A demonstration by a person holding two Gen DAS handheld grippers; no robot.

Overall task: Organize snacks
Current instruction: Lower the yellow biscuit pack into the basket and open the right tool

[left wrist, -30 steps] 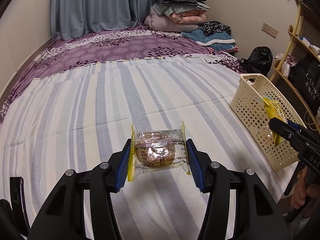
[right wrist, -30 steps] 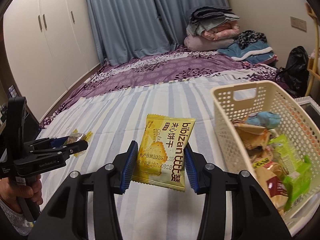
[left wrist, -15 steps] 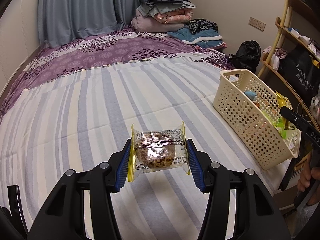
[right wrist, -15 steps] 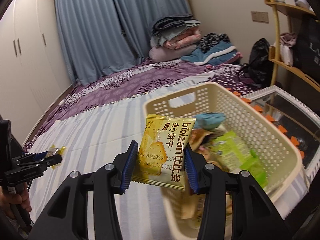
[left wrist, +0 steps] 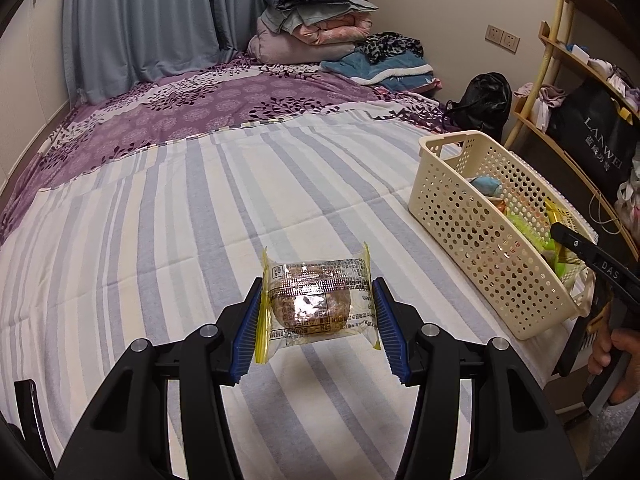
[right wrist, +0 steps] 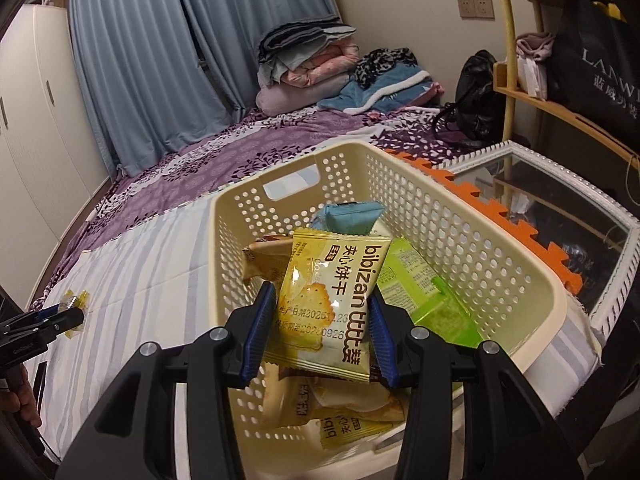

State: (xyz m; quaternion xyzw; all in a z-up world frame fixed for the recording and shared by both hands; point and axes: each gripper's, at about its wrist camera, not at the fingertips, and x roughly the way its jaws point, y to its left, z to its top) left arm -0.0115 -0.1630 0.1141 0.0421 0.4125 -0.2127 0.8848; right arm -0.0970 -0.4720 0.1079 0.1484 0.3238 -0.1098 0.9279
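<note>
My left gripper (left wrist: 316, 320) is shut on a clear-wrapped brown cake (left wrist: 314, 304) with yellow ends, held above the striped bed sheet (left wrist: 160, 220). My right gripper (right wrist: 320, 332) is shut on a yellow cracker packet (right wrist: 334, 300), which hangs over the inside of the cream perforated basket (right wrist: 460, 240). Several snack packets lie in the basket, among them a green one (right wrist: 420, 292) and a blue one (right wrist: 352, 218). In the left wrist view the basket (left wrist: 472, 240) stands at the bed's right edge, with the right gripper (left wrist: 560, 236) over its near end. The right wrist view shows the left gripper (right wrist: 70, 312) with the cake at far left.
Folded blankets (left wrist: 320, 20) are piled at the head of the bed. A wooden shelf (left wrist: 560, 80) and a black bag (left wrist: 488, 100) stand to the right. Beside the basket lies a white-framed mirror (right wrist: 560, 220) with orange foam pieces (right wrist: 500, 216). A hand (left wrist: 616, 356) holds the right gripper's handle.
The right gripper has carried the yellow cracker packet rightward from over the sheet to over the basket. The left gripper with the cake has shifted slightly toward the basket.
</note>
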